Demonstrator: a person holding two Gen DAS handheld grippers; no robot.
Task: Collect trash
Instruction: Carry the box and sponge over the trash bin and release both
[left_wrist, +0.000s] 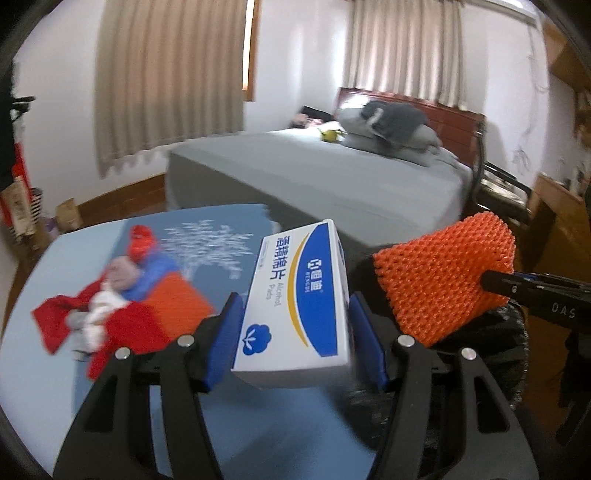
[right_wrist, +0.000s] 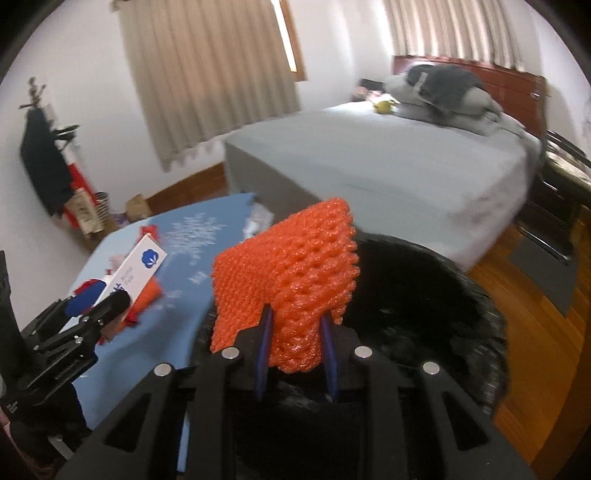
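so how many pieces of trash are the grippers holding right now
2: the alcohol pads box in the left gripper, the orange foam net in the right gripper.

box left of foam net, bin seemingly below

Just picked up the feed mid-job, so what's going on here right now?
A person is clearing trash with two handheld grippers. The left gripper holds a white and blue box of alcohol pads above the blue table. The right gripper is shut on an orange foam net over the black-lined bin beside the table. Red wrappers and crumpled tissue still lie on the table.
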